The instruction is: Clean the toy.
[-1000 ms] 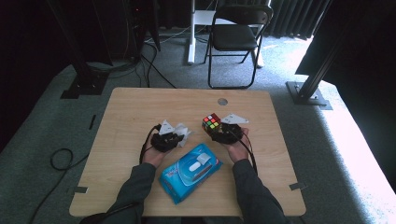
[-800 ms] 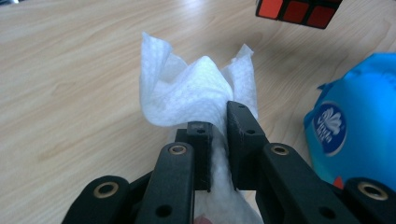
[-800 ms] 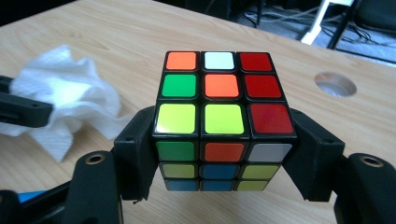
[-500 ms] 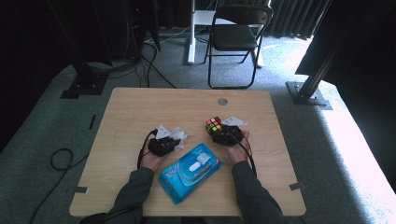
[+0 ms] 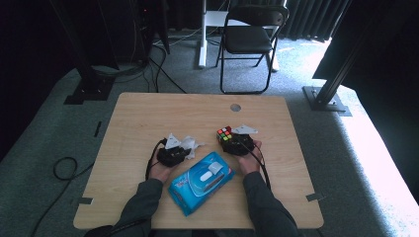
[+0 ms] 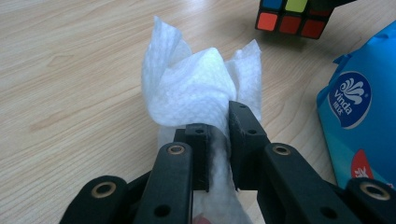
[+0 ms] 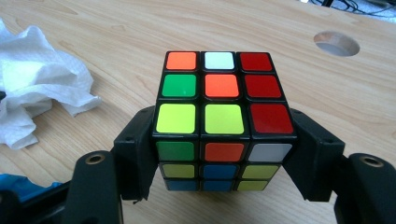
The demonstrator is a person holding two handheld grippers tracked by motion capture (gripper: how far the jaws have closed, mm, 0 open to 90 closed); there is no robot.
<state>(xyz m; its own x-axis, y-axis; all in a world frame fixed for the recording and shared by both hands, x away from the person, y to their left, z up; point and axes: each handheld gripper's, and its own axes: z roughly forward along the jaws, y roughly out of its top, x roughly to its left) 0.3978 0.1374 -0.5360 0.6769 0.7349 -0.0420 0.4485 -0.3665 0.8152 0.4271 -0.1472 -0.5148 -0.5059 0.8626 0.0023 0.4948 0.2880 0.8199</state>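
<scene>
Left claw [image 6: 217, 140] is clamped on a white tissue [image 6: 201, 88], jaws pinching it low down while the crumpled top fans out above and ahead of the tips. Just off to that claw's right lies the blue pack [image 6: 362, 116], and the writing on it reads "Vinda" in white beside a round swirl logo. Up ahead and to the right, past the tissue, sits a corner of the cube [image 6: 292, 18].

Over to the right claw [image 7: 224, 154]: it grips the cube [image 7: 222, 100] squarely, one jaw on each side face, the cube sitting upright between them. The top face reads orange, white, red; green, orange, red; yellow, yellow, red. No lettering on the stickers. To this claw's left the tissue [image 7: 37, 88] lies bunched, near but apart from the cube. Beyond the cube and to the right, a round hole [image 7: 336, 43] in the table [image 7: 116, 28].

From the high view, both claws sit side by side over the table [image 5: 148, 113], left claw [image 5: 184, 149] with the tissue [image 5: 190, 144], right claw [image 5: 228, 138] with the cube [image 5: 225, 133], the pack [image 5: 200, 181] lying just behind and between them, between the forearms.
</scene>
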